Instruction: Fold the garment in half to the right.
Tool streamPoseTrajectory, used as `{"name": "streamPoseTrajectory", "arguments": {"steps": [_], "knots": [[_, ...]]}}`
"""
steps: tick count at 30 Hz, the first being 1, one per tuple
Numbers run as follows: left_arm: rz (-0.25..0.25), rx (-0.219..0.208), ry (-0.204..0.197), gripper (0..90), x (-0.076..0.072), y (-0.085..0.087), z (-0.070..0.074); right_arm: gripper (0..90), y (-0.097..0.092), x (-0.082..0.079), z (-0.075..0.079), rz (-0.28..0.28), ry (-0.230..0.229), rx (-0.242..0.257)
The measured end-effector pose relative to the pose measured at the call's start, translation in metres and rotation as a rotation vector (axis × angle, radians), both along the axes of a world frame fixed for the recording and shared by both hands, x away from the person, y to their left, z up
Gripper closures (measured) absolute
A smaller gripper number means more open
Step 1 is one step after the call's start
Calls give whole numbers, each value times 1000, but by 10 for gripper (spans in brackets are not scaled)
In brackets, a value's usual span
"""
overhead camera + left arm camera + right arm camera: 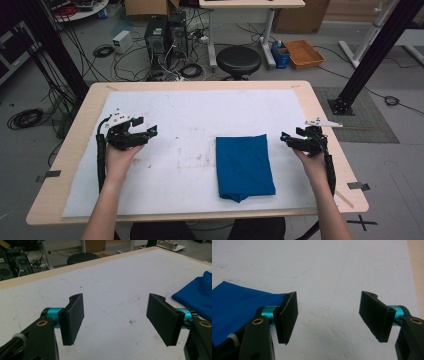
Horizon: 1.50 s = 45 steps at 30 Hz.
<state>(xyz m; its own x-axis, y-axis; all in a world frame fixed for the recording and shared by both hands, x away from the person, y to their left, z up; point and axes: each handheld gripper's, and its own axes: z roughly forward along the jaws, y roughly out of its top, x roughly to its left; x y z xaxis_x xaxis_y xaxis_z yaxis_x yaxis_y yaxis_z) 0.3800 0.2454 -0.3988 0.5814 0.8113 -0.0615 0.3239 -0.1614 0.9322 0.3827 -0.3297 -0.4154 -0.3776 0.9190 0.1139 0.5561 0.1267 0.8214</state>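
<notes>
Folded blue cloth (244,167), soft and rectangular, lies on the stained white foam mat (190,115) between grippers. Left gripper (150,133) and right gripper (286,139): jaws wide apart, empty. No legible writing.

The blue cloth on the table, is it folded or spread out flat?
Folded. The blue cloth lies as a neat compact rectangle, with doubled layers showing at its near edge.

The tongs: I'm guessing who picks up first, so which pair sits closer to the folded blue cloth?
The right tongs, just off the blue cloth at its right edge. The left tongs sit across a wide stretch of bare white mat. Both are open and hold nothing.
</notes>
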Motion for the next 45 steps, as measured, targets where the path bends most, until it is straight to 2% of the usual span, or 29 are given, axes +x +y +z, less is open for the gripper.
{"name": "streamPoseTrajectory", "arguments": {"steps": [10, 22, 45], "knots": [[-18, -9, -12, 305, -2, -5, 2, 315, 0, 0, 1, 1, -1, 0], [-23, -2, 3, 305, -1, -7, 0, 315, 0, -1, 2, 1, -1, 2], [-31, 5, 8, 304, 0, -9, -1, 315, -2, -1, 2, -2, -2, 6]]}}
